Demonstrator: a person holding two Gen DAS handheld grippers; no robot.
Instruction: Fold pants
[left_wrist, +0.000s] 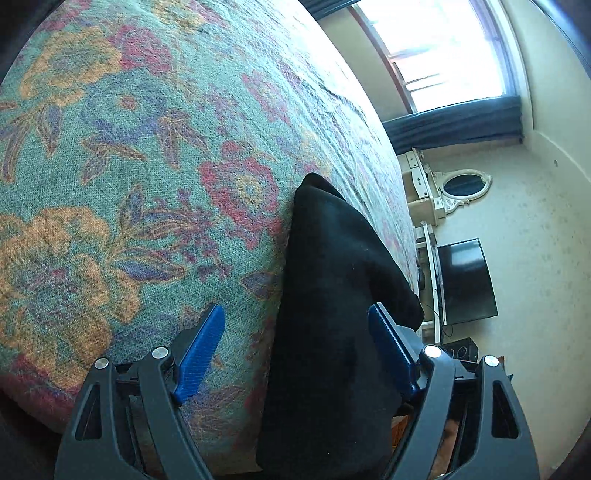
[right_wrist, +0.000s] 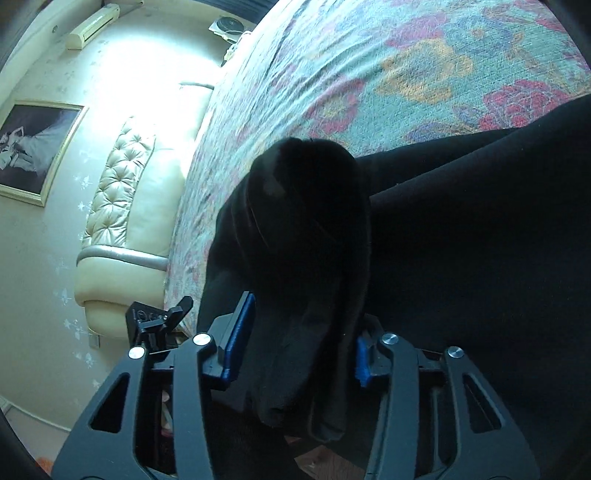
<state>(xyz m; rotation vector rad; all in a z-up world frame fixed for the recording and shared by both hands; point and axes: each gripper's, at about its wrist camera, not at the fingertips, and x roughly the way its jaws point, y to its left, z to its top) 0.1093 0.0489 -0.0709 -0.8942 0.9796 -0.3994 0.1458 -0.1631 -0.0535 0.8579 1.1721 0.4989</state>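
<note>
**Black pants at the bed's edge, one gripper biting, one waiting**

The bed (left_wrist: 129, 155), under its floral cover of teal, red and gold, serves as the folding surface: broad, flat and soft enough to let cloth slide. The black pants (right_wrist: 461, 258) lie along the near edge of it, partly draped over the side, which keeps the ends within reach of someone standing there.

The right gripper (right_wrist: 299, 339) has a bunched hump of that dark fabric between its blue pads, jaws drawn in close against the cloth on both sides; I'd judge it is taking hold to lift a fold, though the black fabric hides how firm the bite is.

The left gripper (left_wrist: 295, 350) stands wide apart, one pad over the bare cover, the other beside a narrow end of the pants (left_wrist: 332, 295), nothing pinched. It looks poised to close on that end.
</note>
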